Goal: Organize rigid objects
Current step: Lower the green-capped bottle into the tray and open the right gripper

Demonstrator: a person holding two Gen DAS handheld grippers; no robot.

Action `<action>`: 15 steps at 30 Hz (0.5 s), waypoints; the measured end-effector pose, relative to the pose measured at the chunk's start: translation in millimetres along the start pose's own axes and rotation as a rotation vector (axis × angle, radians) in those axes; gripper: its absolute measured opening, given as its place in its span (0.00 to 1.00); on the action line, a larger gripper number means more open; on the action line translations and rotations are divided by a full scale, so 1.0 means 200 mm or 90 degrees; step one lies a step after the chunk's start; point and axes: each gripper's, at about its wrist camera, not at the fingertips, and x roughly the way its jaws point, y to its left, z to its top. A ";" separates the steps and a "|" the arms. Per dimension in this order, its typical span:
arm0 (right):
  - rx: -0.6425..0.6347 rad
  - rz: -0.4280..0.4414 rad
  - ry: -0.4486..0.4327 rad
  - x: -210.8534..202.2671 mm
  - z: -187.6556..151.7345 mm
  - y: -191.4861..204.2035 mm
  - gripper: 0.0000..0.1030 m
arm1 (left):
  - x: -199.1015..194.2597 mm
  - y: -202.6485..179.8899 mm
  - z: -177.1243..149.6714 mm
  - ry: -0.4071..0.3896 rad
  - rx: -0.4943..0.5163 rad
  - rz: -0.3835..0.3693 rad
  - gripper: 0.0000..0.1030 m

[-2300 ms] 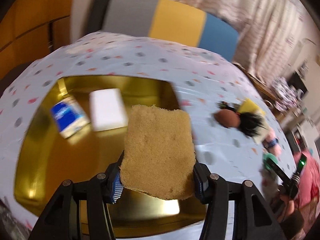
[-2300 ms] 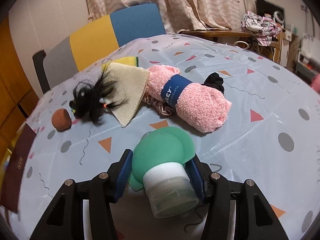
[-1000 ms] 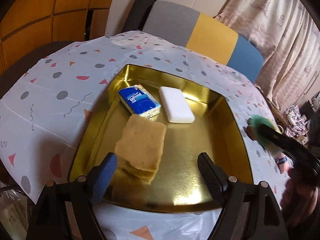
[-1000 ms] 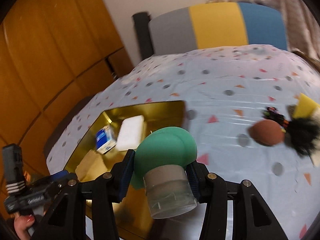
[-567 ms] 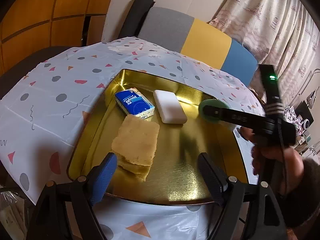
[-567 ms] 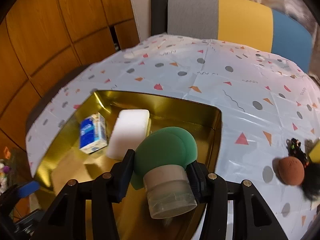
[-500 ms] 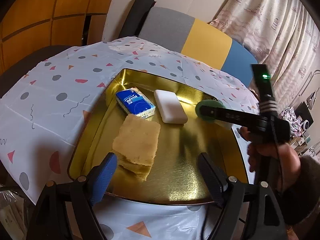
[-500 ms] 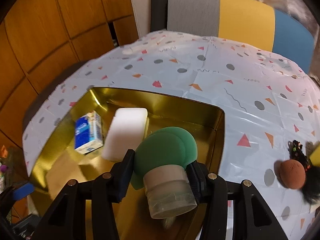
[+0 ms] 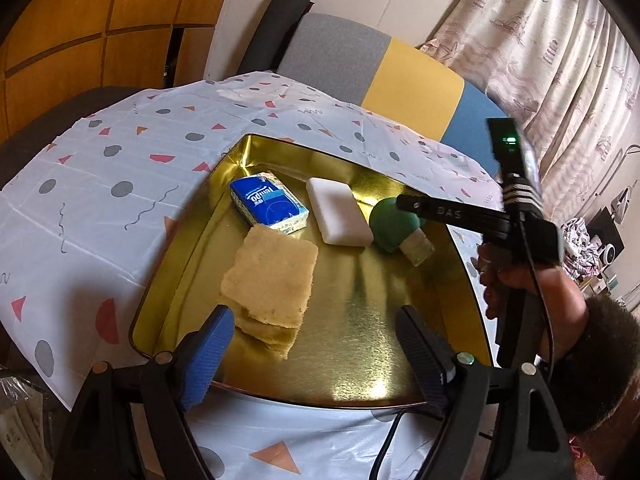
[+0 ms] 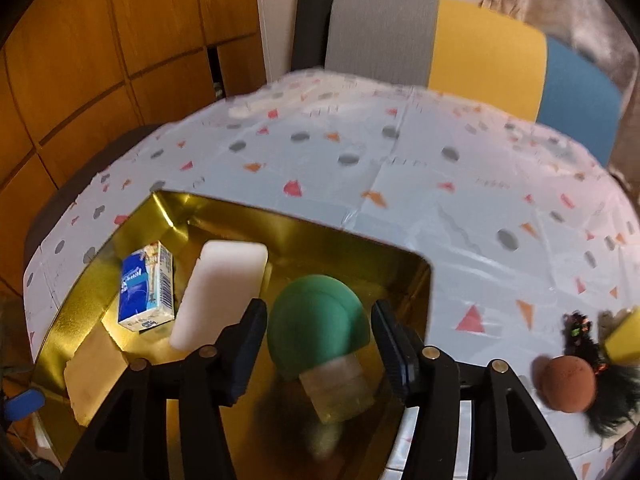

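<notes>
With the green-capped bottle [image 10: 320, 344] now lying in the gold tray [image 9: 256, 148] beside the white bar [image 9: 338, 211], the right tongs [image 10: 319, 330], jaws just opened and clear of it, should lift straight out, while the left tongs [image 9: 316, 344] hover wide and empty.

Inside the gold tray [image 9: 460, 292], the near-right floor from about 3 to 6 o'clock is bare, so that's the easy way in. The far half is crowded: blue tissue pack [image 9: 269, 205] at 11, white block [image 9: 339, 211] at 12, green-capped bottle [image 9: 396, 227] at 1, all just beside one another. A tan sponge [image 9: 270, 276] fills the 8 o'clock side. The right tool [image 10: 319, 330] straddles the bottle, pads off it, jaws just been opening, blocking the 2 o'clock entry. Left of the tray the counter [image 9: 120, 184] is open cloth. The left tool [image 9: 316, 344] hangs wide over the near rim.
</notes>
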 end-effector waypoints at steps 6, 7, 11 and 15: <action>0.019 -0.005 -0.065 -0.22 -0.08 -0.04 0.69 | 0.01 -0.04 -0.02 0.007 0.006 -0.011 0.81; 0.023 -0.007 -0.068 -0.24 -0.10 -0.05 0.69 | 0.00 -0.06 -0.02 0.007 0.010 -0.012 0.81; 0.042 -0.015 -0.069 -0.32 -0.18 -0.10 0.69 | 0.00 -0.10 -0.04 0.009 0.022 -0.020 0.81; 0.065 -0.025 -0.063 -0.37 -0.27 -0.16 0.70 | -0.01 -0.15 -0.06 0.013 0.035 -0.028 0.81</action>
